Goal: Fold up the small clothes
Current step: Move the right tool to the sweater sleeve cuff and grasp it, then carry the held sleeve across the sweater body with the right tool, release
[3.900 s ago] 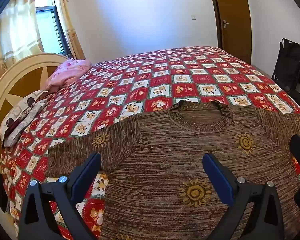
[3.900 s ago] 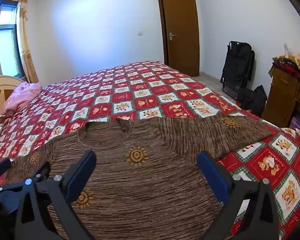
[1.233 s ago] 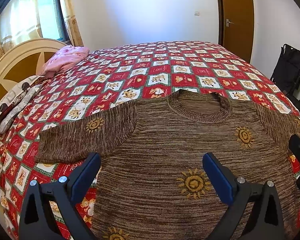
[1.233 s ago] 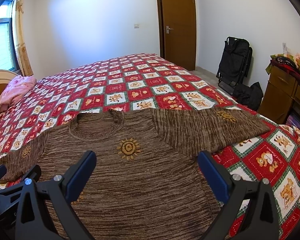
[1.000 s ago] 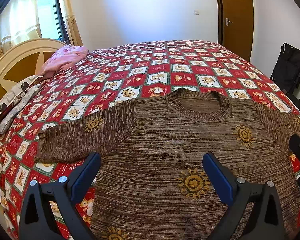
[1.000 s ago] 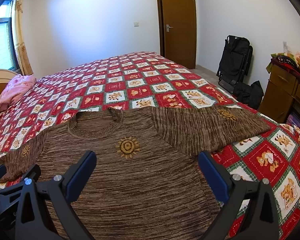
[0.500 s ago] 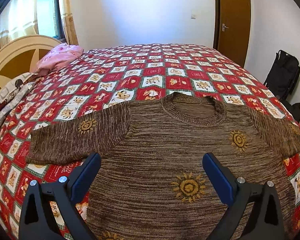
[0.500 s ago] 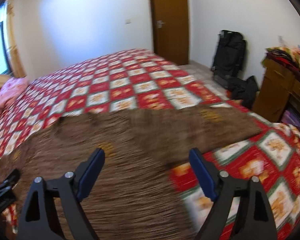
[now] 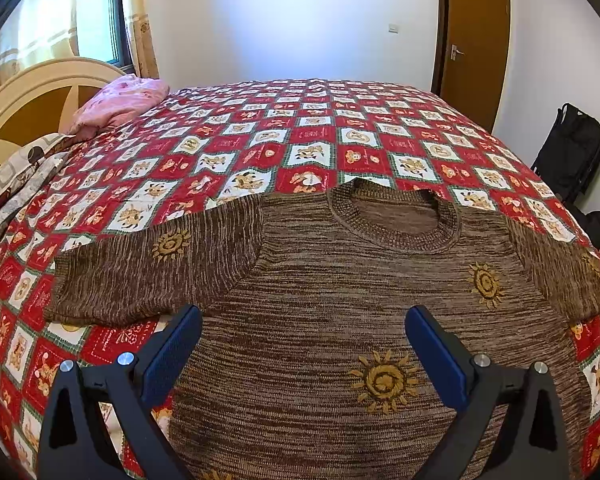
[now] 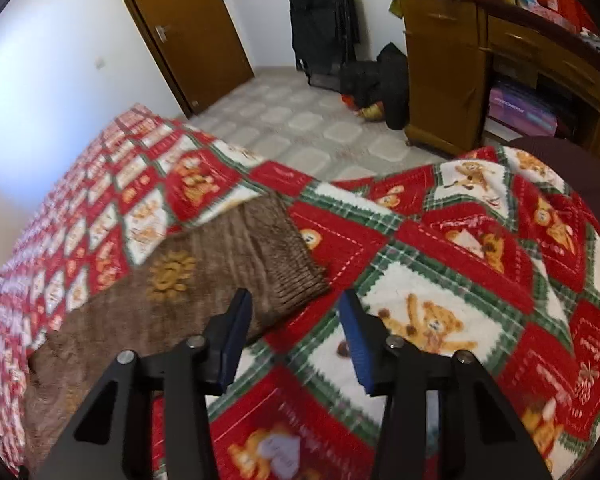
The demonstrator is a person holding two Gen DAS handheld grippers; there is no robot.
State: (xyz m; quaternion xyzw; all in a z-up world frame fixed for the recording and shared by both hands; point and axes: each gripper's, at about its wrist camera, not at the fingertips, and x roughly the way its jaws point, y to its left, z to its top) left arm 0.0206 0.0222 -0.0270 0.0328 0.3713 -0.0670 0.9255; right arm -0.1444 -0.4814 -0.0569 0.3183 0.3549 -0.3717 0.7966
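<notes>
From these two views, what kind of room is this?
A home bedroom, most likely. A large bed with a patchwork quilt and a curved headboard fills it, a pink pillow lies at its head, and a wooden dresser piled with clothes stands by the wall. A brown sweater lies flat on the quilt.

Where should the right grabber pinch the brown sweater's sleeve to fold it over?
Probably at the cuff, the ribbed end of the sleeve. It lies flat on the blanket with its edge free toward the bed's side, so come from that outer side, one jaw sliding under the edge. The right gripper already points there; its jaws have just been closing, nothing between them yet.
</notes>
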